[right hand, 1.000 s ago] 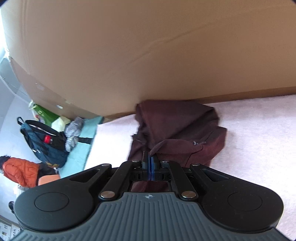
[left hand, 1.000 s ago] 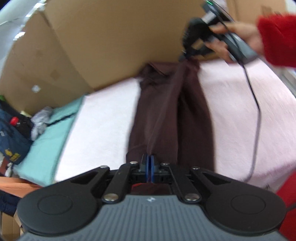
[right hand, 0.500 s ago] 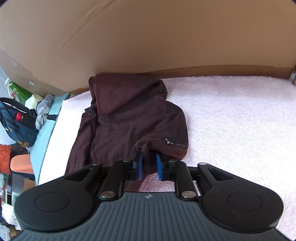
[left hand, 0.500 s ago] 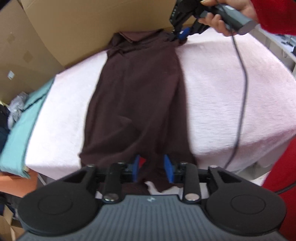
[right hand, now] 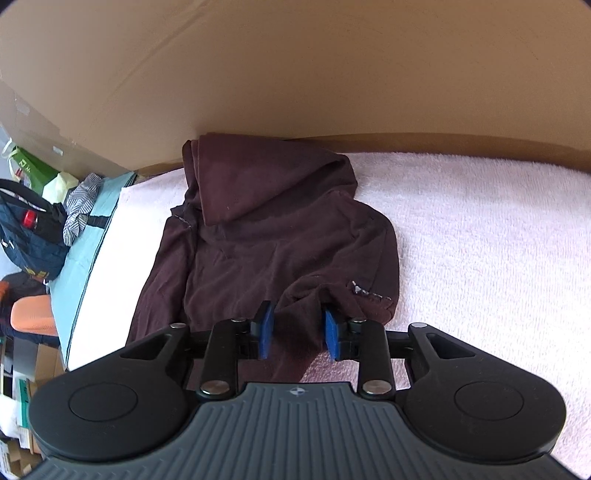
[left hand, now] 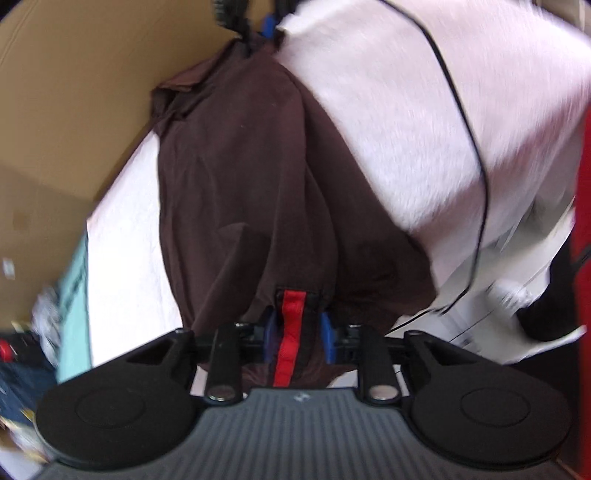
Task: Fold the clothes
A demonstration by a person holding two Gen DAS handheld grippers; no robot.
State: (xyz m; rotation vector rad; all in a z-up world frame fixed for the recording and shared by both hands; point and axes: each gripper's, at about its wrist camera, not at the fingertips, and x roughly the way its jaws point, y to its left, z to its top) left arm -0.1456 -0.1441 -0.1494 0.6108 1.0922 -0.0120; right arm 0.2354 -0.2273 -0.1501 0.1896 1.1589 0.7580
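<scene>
A dark brown garment (left hand: 243, 177) lies stretched lengthwise on the pink towel-covered table (left hand: 406, 110). My left gripper (left hand: 297, 330) sits at its near end, which hangs over the table edge. Its jaws are closing, with brown cloth and a red stripe (left hand: 290, 332) between the blue pads, which stand apart. The right gripper (left hand: 255, 31) shows at the garment's far end. In the right wrist view the garment (right hand: 266, 229) lies crumpled, its folded top against the cardboard. My right gripper (right hand: 297, 332) has its jaws opening, and a loose ridge of cloth runs between the pads without being pinched.
A tall cardboard wall (right hand: 295, 74) backs the table (right hand: 480, 240). A teal cloth (right hand: 85, 251), a striped rag and a dark backpack (right hand: 26, 236) lie off the left end. A black cable (left hand: 476, 155) crosses the towel, and a red sleeve (left hand: 583, 221) is at the right.
Both grippers were shut on the garment, holding it taut above the table. They came down and their jaws parted, and the garment now rests on the towel. The left view has rolled.
</scene>
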